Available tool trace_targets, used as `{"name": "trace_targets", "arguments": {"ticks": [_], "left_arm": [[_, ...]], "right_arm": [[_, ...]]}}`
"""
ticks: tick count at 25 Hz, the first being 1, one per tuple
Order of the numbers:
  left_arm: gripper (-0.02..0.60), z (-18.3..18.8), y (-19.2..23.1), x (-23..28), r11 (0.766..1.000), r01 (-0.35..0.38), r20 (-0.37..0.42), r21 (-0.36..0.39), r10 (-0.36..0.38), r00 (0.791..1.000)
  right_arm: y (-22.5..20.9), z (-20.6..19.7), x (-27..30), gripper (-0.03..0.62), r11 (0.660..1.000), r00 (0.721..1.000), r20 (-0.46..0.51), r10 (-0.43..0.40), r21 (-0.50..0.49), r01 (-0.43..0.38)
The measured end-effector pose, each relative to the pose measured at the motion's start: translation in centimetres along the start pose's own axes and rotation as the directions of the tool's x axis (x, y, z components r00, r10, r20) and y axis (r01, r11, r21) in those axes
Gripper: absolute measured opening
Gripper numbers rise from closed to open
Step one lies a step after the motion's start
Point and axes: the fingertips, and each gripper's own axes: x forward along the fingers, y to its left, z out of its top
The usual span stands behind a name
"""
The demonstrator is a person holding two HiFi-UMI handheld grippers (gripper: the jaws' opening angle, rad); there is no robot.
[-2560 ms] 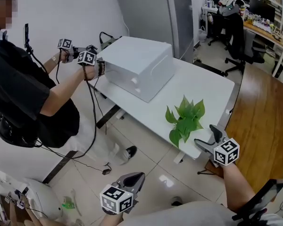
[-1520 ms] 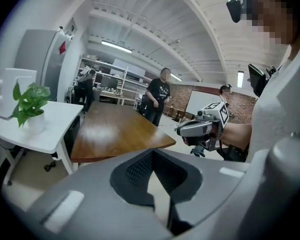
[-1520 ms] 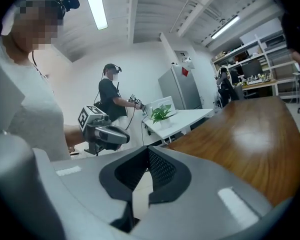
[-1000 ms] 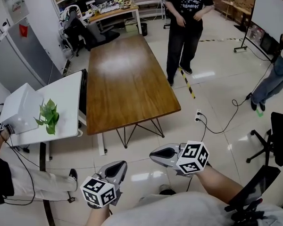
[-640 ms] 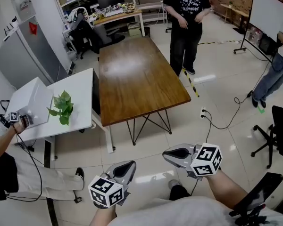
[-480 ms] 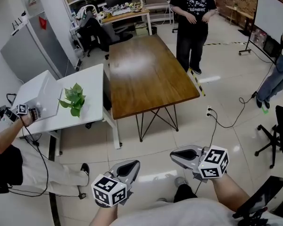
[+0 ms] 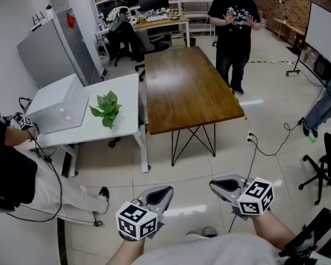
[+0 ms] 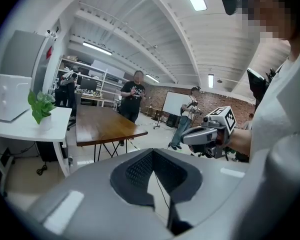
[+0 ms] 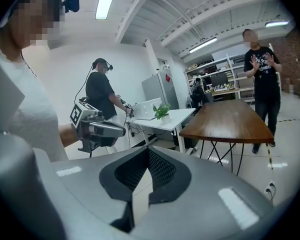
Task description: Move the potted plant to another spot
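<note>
Green-leaved potted plant point(image 7: 106, 108) at ten o'clock looks light but fragile, so take its pot point(image 8: 44, 122); left gripper point(image 7: 163, 192) and right gripper point(image 7: 216, 184) are closed, empty.

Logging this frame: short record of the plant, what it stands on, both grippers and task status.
plant: green leafy potted plant, upright on white table, beside white box
left gripper: shut, empty, over the tiled floor, far from the plant
right gripper: shut, empty, over the floor too
nearby: brown wooden table; person in black standing beyond it
task: plant not yet grasped
</note>
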Motion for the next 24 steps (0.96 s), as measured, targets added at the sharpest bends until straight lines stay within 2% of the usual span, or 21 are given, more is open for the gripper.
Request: {"name": "trace_targets", "arguments": {"ticks": [10, 18, 24], "left_arm": [[-0.004, 0.6, -3.6, 0.2, 1.0, -0.016, -0.005, 0.011, 0.016, 1.0], [-0.003, 0.9, -4.5, -0.1, 0.999, -0.028, -0.007, 0.04, 0.029, 1.0], [-0.003, 1.3, -7.9, -0.7, 0.998, -0.053, -0.007, 0.021, 0.053, 0.999]], "right_arm": [[0.3, 0.8, -2.7, 0.005, 1.0, 1.0, 0.014, 0.023, -0.008, -0.023], [1.0, 0.9, -2.9, 0.005, 0.999, 0.999, 0.031, 0.043, -0.025, -0.042], [2.1, 1.3, -6.3, 0.005, 0.997, 0.997, 0.016, 0.07, -0.042, -0.069]]}}
